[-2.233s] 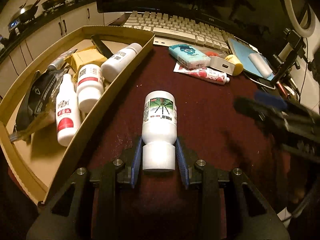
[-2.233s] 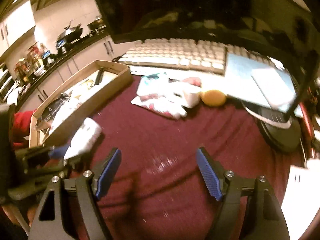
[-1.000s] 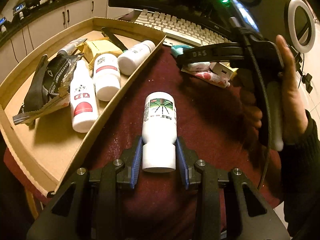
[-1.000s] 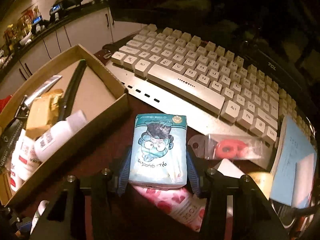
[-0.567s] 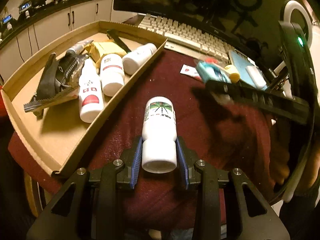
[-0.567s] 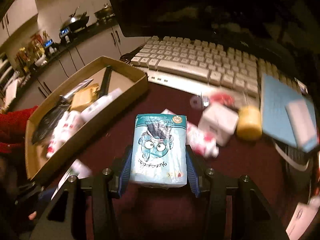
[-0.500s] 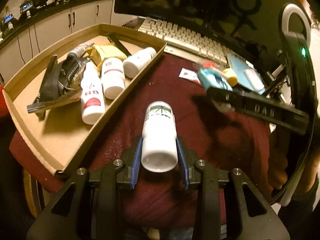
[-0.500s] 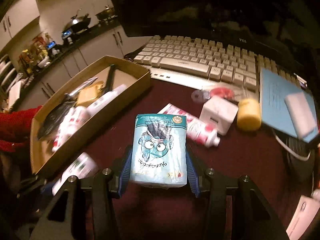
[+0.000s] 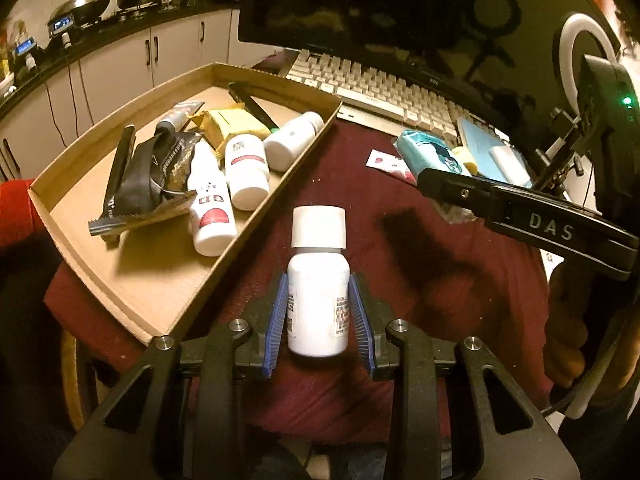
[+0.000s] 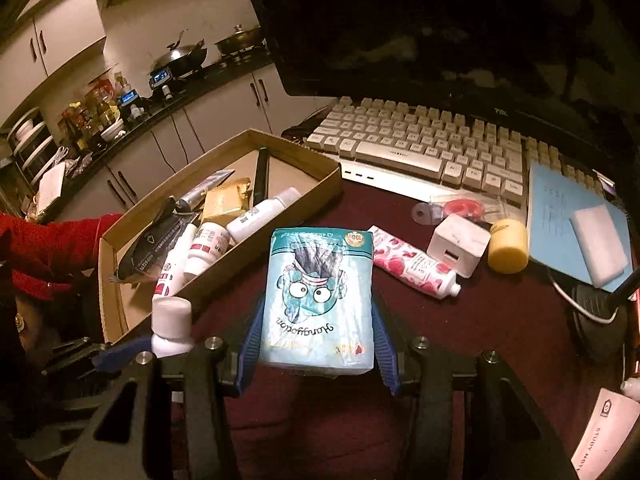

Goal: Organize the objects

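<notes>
My left gripper (image 9: 319, 312) is shut on a white pill bottle (image 9: 318, 284), cap pointing away, held above the maroon table right of the cardboard tray (image 9: 256, 220). The bottle also shows in the right wrist view (image 10: 172, 326). My right gripper (image 10: 316, 336) is shut on a teal tissue pack (image 10: 320, 300) with a cartoon face, held above the table near the tray's right wall (image 10: 256, 248). The tissue pack also shows in the left wrist view (image 9: 428, 154). The tray holds several white bottles (image 9: 246, 172), a black pouch (image 9: 152, 176) and a yellow packet (image 9: 228, 128).
On the table lie a pink tube (image 10: 416, 266), a white charger (image 10: 458, 244), a yellow cap (image 10: 508, 246), a red item in a clear pack (image 10: 460, 208) and a blue notebook (image 10: 560, 208). A keyboard (image 10: 420, 140) and monitor (image 10: 440, 20) stand behind.
The right gripper closed on the tissue pack, lifted it and drew back from the keyboard. The left gripper lifted the bottle; it now shows cap pointing away.
</notes>
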`<state>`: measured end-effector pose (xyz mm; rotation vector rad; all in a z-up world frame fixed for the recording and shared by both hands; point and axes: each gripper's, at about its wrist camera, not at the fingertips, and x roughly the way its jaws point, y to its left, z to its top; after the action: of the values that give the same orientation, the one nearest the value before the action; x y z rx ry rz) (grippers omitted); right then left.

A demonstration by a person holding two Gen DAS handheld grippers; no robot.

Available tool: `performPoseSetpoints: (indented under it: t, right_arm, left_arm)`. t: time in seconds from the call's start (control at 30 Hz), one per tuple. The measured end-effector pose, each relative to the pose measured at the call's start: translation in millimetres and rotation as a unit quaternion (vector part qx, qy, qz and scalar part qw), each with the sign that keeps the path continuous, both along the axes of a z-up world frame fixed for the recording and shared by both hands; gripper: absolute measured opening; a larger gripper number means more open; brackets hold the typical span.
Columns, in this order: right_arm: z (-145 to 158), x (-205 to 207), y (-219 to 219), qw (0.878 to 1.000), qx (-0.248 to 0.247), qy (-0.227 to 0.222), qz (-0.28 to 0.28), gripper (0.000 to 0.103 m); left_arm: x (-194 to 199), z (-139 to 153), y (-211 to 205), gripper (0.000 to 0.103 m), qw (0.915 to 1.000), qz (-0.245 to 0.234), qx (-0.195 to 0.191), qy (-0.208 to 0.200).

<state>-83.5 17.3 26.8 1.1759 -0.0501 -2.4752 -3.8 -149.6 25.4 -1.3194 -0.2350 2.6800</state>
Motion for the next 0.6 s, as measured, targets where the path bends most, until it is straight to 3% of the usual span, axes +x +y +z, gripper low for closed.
performPoseSetpoints:
  t: [0.07,0.3,0.37,0.43,0.6]
  right_arm:
    - [-3.5,1.3,3.6,1.000,-0.002,-0.003,-0.003,0.049]
    - [-8.1,4.2,14.2,1.000,-0.011,-0.010,-0.011,0.049]
    - [-8.7,7.3,14.3,1.000,-0.011,-0.008,-0.007,0.050]
    - [-10.2,8.3,14.6,1.000,-0.013,-0.009,-0.006,0.050]
    - [-16.4,10.1,16.6,1.000,-0.020,-0.016,-0.007,0.050]
  left_arm:
    - [-3.5,-3.0,5.8,0.024,0.9999,-0.004,-0.009,-0.004]
    - [-5.8,-2.6,18.4,0.024,0.9991,-0.014,-0.039,0.008]
    - [-3.4,-3.3,19.0,0.028,0.9990,-0.019,-0.041,0.007]
    - [-3.2,-7.3,20.0,0.049,0.9988,-0.017,-0.045,0.004]
    - [-9.9,-23.1,23.2,0.049,0.9982,-0.014,-0.053,-0.025]
